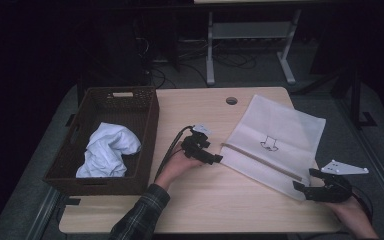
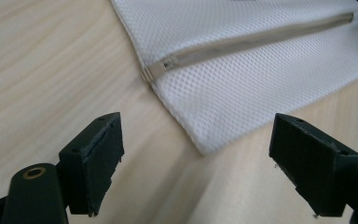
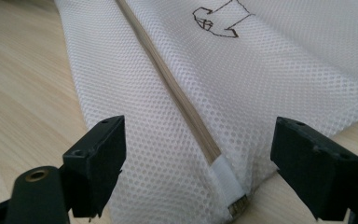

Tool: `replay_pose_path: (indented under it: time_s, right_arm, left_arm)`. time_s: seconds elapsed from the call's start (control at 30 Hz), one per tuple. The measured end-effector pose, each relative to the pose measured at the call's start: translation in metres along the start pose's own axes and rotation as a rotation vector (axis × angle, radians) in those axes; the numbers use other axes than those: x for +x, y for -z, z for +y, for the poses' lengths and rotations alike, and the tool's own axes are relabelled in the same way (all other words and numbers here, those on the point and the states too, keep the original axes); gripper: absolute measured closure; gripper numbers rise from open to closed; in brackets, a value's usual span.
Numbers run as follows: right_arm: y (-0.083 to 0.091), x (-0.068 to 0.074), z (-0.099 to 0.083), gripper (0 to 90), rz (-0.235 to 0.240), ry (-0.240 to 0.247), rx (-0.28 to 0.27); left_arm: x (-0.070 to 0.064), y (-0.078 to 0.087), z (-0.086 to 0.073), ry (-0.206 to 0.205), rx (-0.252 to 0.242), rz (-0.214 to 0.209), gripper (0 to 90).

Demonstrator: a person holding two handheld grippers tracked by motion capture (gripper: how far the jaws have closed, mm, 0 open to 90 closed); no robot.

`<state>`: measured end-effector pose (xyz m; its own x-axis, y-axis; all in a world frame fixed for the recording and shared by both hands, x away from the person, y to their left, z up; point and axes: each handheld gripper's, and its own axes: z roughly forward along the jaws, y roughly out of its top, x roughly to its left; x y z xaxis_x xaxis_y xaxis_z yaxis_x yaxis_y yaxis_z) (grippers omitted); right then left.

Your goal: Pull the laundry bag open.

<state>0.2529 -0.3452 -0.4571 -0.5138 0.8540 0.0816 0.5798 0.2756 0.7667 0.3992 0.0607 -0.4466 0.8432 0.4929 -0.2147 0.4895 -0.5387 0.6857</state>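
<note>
both hands come in from the near edge of the worktop (image 1: 190,210), each holding a gripper low and level. right gripper (image 1: 307,186) lies at the near right, its hand turned so the fingers (image 3: 98,163) point left and away at the white mesh bag (image 1: 275,142); they stand wide apart and hold nothing, with the bag's near corner and the end of its zipper (image 3: 177,93) lying between them, not clamped. left gripper (image 1: 215,159) sits mid-worktop, forearm in a plaid sleeve (image 1: 140,215) angled up from below, fingers (image 2: 95,158) wide apart and empty; the bag's other corner lies just ahead between them, the zipper pull (image 2: 161,67) a little beyond. well off to the left of the left fingers stands a brown wicker basket (image 1: 147,125) with white cloth (image 1: 107,150) bunched inside.
</note>
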Motion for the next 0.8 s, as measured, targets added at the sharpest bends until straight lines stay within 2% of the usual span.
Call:
replay_pose_path:
  time_s: [0.1,0.3,0.4,0.47,0.6,0.77,0.8]
  right_arm:
    - [0.000,0.002,0.001,15.6,-0.007,0.004,-0.004]
    - [-0.001,0.010,0.003,14.6,0.030,0.015,-0.014]
    - [-0.002,0.017,0.006,13.8,0.053,0.030,-0.017]
    - [-0.004,0.021,0.007,13.6,0.063,0.042,-0.011]
    - [-0.009,0.031,0.011,13.6,0.086,0.086,0.000]
    - [-0.015,0.039,0.014,13.6,0.106,0.108,0.008]
    - [-0.018,0.043,0.016,13.6,0.113,0.118,0.009]
  left_arm:
    - [-0.004,0.004,-0.004,0.000,-0.002,-0.002,16.9]
    - [-0.012,0.015,-0.017,-0.005,0.006,0.007,16.8]
    - [-0.016,0.021,-0.027,0.001,0.010,0.033,16.9]
    - [-0.019,0.023,-0.032,-0.011,0.016,0.049,16.9]
    - [-0.025,0.028,-0.042,-0.016,0.016,0.090,16.8]
    - [-0.031,0.036,-0.048,-0.009,-0.004,0.091,16.8]
    - [-0.033,0.043,-0.051,-0.015,-0.012,0.100,16.8]
